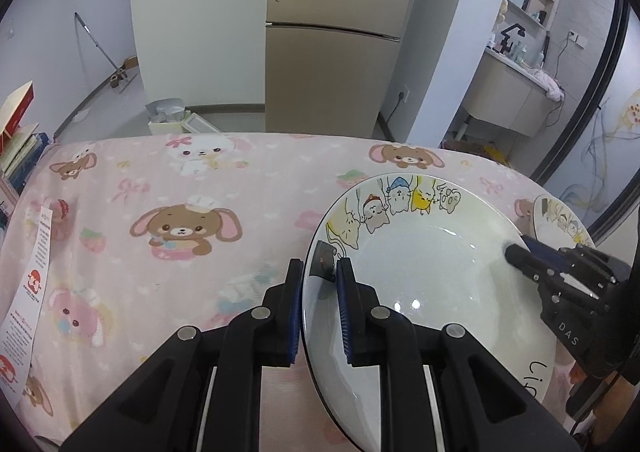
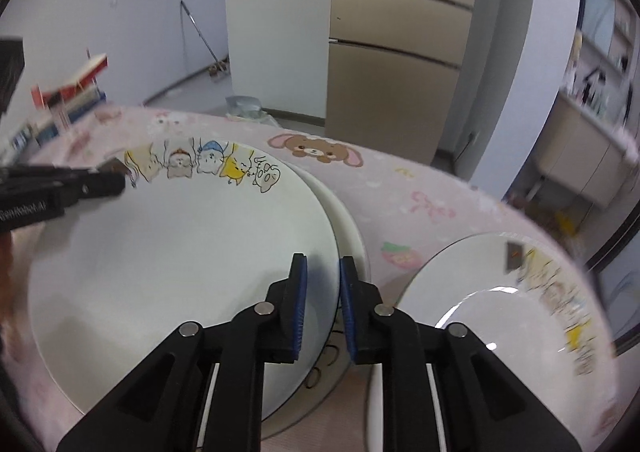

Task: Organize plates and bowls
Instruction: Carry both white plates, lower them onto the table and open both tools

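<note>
Pink cartoon-print cloth [image 1: 160,187] covers our table. On it we list: one large plate [image 1: 420,272] with cat drawings, clamped at its left rim by our left hand-held gripper [image 1: 318,280] and at its right rim by our right hand-held gripper [image 2: 323,276]; a second plate [image 2: 500,292] just beside it; a beige fridge [image 1: 336,51] behind.

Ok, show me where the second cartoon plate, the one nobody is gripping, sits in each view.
Left wrist view: the second plate peeks in at the right edge, behind the right gripper, mostly hidden.
Right wrist view: the same plate fills the lower right, lying flat on the pink tablecloth.
Shared landmark: the beige fridge stands behind the table in both views.
</note>
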Available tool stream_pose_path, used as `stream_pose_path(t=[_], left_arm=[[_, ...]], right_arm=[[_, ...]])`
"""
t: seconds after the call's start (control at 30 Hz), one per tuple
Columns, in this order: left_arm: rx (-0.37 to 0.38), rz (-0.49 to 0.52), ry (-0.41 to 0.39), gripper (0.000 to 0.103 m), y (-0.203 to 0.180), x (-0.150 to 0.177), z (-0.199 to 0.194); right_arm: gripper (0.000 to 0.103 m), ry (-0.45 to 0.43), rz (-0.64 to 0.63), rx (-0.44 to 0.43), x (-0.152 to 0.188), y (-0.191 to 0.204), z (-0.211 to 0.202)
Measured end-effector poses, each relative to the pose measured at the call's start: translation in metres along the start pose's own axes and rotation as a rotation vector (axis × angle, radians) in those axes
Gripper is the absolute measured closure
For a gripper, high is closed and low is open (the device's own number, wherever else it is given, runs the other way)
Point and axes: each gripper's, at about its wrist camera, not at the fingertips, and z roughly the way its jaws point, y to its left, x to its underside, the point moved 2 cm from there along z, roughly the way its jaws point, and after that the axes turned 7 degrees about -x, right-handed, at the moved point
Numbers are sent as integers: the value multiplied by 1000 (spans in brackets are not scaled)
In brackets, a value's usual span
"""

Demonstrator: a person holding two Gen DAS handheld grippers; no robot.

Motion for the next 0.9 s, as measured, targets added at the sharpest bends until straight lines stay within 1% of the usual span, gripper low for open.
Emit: stream_pose_path(t=[0.07,0.27,0.4,0.5,0.53,0.6,0.67,0.7,0.73,0.77,0.83,0.87,0.9], left_arm=[[-9,21,-5,86,-5,1,1],[-19,29,-11,85,-6,3,4],[-75,99,-36,84,-14,5,4],[-89,130,-33,84,-22,7,7],[-108,146,-39,84,-24,7,7],[-122,157,-43,84,-27,9,7],[-113,147,-41,84,-26,9,6],[-101,136,-39,84,-23,8,6],[-91,125,-36,84,-21,8,6],[-80,112,-32,84,-19,7,6],[-53,75,-14,84,-14,6,5],[-42,57,-11,84,-12,5,4],[-35,41,-16,84,-9,4,3]], right_arm=[[92,-6,-19,26,-1,-1,-5],[93,-21,-2,7,-1,-6,-8],[93,-22,13,12,-3,-6,-8],[92,-19,53,26,-2,-13,-8],[90,-13,82,17,-2,-17,-6],[86,-1,135,-39,0,-23,-3],[86,8,144,-49,1,-23,-3],[83,4,138,-47,1,-22,-4],[76,3,135,-50,1,-21,-4],[71,0,134,-58,1,-20,-5],[56,-12,134,-72,0,-18,-8],[52,-19,135,-74,-1,-17,-9],[38,-30,138,-78,-2,-17,-12]])
